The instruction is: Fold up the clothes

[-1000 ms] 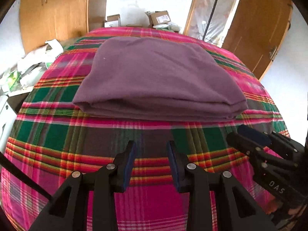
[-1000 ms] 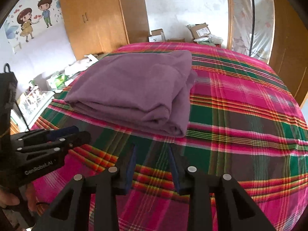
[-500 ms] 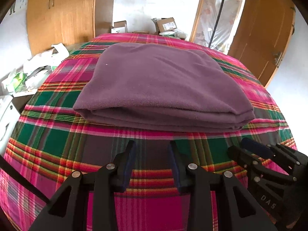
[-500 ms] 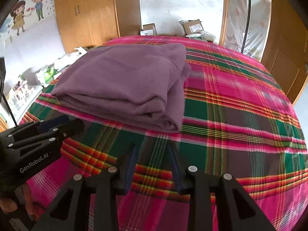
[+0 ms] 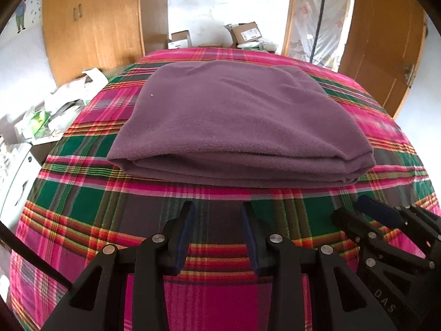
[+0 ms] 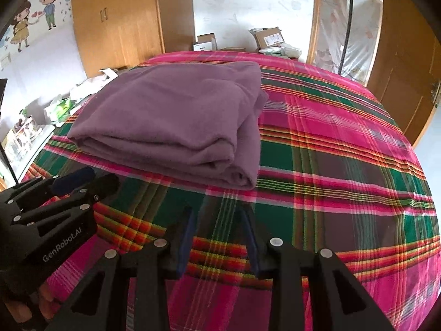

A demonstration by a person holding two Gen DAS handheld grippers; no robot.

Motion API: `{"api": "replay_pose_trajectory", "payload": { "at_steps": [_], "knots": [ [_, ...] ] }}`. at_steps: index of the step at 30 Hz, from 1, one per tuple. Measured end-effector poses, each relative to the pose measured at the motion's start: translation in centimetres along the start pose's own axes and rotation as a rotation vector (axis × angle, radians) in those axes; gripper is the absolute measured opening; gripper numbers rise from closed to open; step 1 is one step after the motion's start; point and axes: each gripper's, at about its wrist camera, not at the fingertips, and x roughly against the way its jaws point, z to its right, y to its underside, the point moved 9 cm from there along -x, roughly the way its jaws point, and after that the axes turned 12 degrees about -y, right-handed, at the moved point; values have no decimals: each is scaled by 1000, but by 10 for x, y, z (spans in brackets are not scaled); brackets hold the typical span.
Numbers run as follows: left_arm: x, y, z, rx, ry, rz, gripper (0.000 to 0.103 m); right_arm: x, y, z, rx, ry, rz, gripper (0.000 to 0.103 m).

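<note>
Lying folded on the plaid bedspread (image 5: 82, 204), the purple fleece garment (image 5: 237, 121) sat straight ahead of the left hand-held gripper (image 5: 217, 215), its long axis running crosswise to that gripper's fingers and its thick stacked edge facing them across a strip of bare bedspread. From the right hand-held gripper (image 6: 217, 218) the same garment (image 6: 176, 121) lay ahead and off to the left, with its near right corner the closest part. Both hand-held grippers hung above the bed with their jaws moderately apart and nothing between the pads; neither touched the fabric. Each showed in the other's view, the left one (image 6: 82, 184) low at the left edge, the right one (image 5: 355, 212) low at the right; their own jaw gaps there were too foreshortened to judge. The left gripper seemed the better centred on the bundle, the right nearer its corner. Whether another fold was wanted was uncertain, since the bundle already looked compact and layered.
</note>
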Motion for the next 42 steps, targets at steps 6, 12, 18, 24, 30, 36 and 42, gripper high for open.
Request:
{"api": "replay_pose_trajectory", "payload": {
  "at_steps": [6, 12, 18, 24, 30, 36, 42],
  "knots": [
    [-1, 0, 0, -1, -16, -1, 36, 0, 0, 2, -3, 25, 5, 34],
    [0, 2, 2, -7, -26, 0, 36, 0, 0, 2, -4, 24, 5, 34],
    [-1, 1, 1, -3, -26, -1, 36, 1, -1, 4, -5, 21, 5, 34],
    [-1, 1, 2, 3, -41, -3, 36, 0, -1, 4, -5, 20, 5, 34],
    [0, 2, 3, 17, -52, -6, 37, 1, 0, 4, -6, 19, 5, 34],
    [0, 2, 3, 18, -51, -7, 37, 1, 0, 4, -5, 19, 5, 34],
    [0, 2, 3, 19, -51, -7, 37, 1, -1, 4, -5, 20, 5, 34]
  ]
}}
